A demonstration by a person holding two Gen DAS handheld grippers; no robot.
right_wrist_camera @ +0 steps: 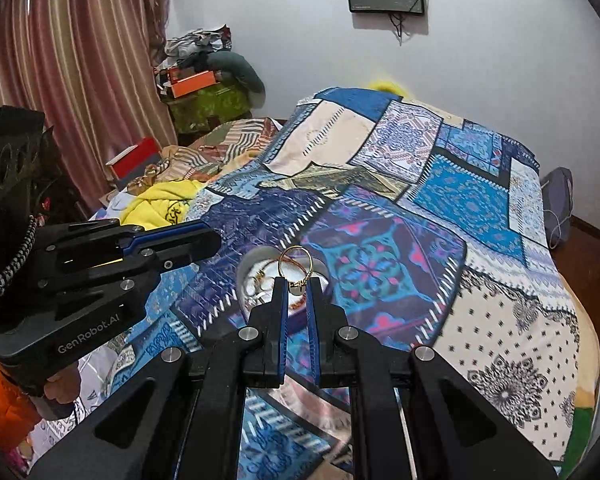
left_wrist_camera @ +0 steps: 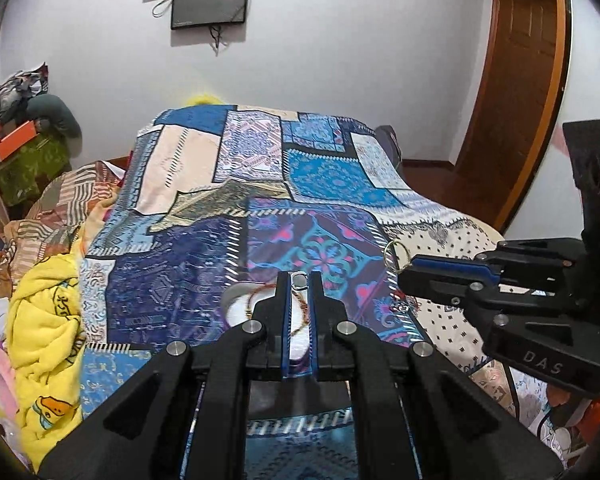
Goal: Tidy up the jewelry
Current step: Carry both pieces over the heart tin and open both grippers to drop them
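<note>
1. The right gripper [right_wrist_camera: 298,285] was clenched on a gold bangle [right_wrist_camera: 296,263], held by its clasp just above a heart-shaped tray [right_wrist_camera: 249,264].
2. The tray lay on the bed's patchwork bedspread [right_wrist_camera: 476,200] and contained further jewelry.
3. The left gripper [left_wrist_camera: 299,280] had its jaws nearly together over the tray [left_wrist_camera: 230,298]; whether it gripped the red-beaded bracelet [left_wrist_camera: 300,308] could not be determined.
4. A yellow blanket [left_wrist_camera: 48,312] lay bunched at the bedspread's edge.
</note>
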